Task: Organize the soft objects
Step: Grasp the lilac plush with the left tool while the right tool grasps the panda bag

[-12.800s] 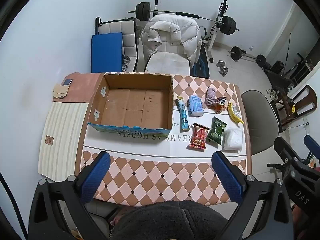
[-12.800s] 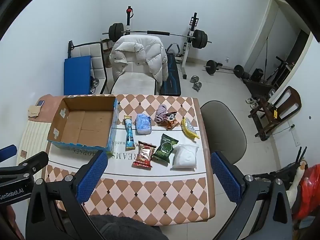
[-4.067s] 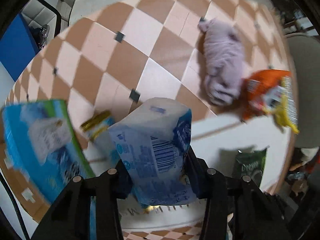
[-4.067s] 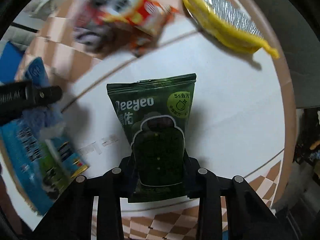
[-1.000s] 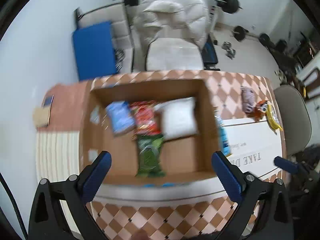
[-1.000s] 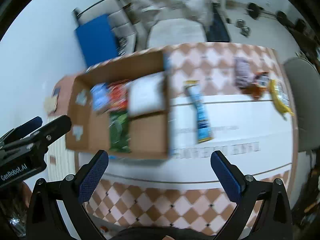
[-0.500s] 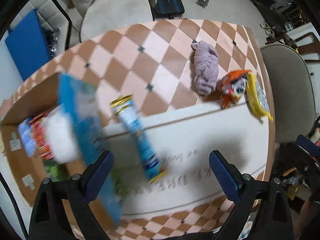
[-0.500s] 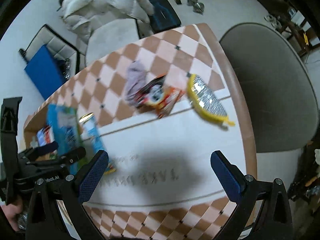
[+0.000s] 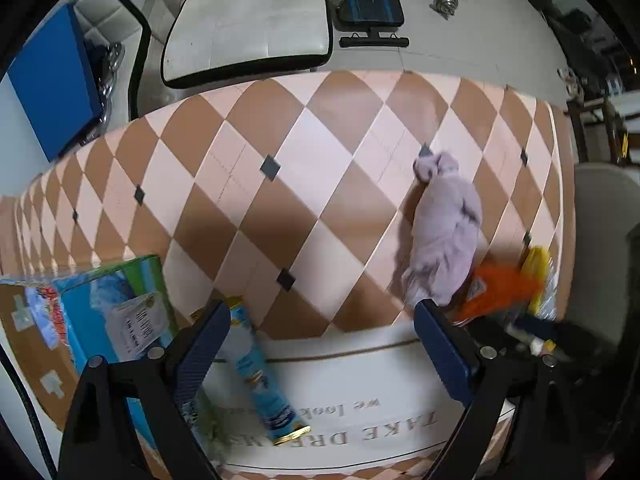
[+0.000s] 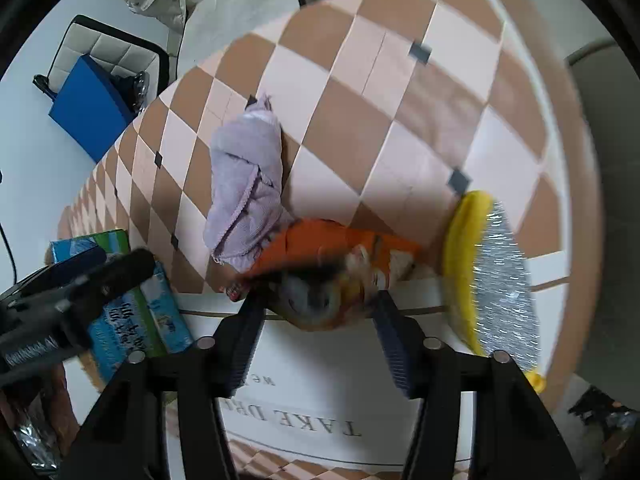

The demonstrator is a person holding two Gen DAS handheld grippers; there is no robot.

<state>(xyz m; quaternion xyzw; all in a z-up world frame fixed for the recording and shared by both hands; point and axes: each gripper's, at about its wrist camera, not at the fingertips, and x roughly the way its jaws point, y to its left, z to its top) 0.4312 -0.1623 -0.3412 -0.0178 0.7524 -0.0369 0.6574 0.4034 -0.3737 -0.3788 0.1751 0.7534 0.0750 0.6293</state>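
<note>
An orange plush toy (image 10: 332, 256) lies on the checkered table beside a folded lilac cloth (image 10: 246, 184). My right gripper (image 10: 316, 312) stands around the near end of the orange toy, jaws partly closed, pads at its sides; motion blur hides whether they grip. My left gripper (image 9: 320, 336) is open and empty above the table; the lilac cloth (image 9: 446, 232) lies just beyond its right finger. The orange toy (image 9: 500, 288) shows at the right of the left wrist view. The cardboard box (image 9: 36, 360) with blue printed side sits at the left, snack packs inside.
A long blue tube pack (image 9: 260, 372) lies on the white runner by my left finger. A yellow-and-silver banana-shaped pouch (image 10: 492, 276) lies right of the orange toy, near the table's right edge. A white chair seat (image 9: 248, 20) stands beyond the table.
Both grippers have dropped closer to the table. My right gripper has come down over the orange toy and narrowed. My left gripper has moved toward the lilac cloth.
</note>
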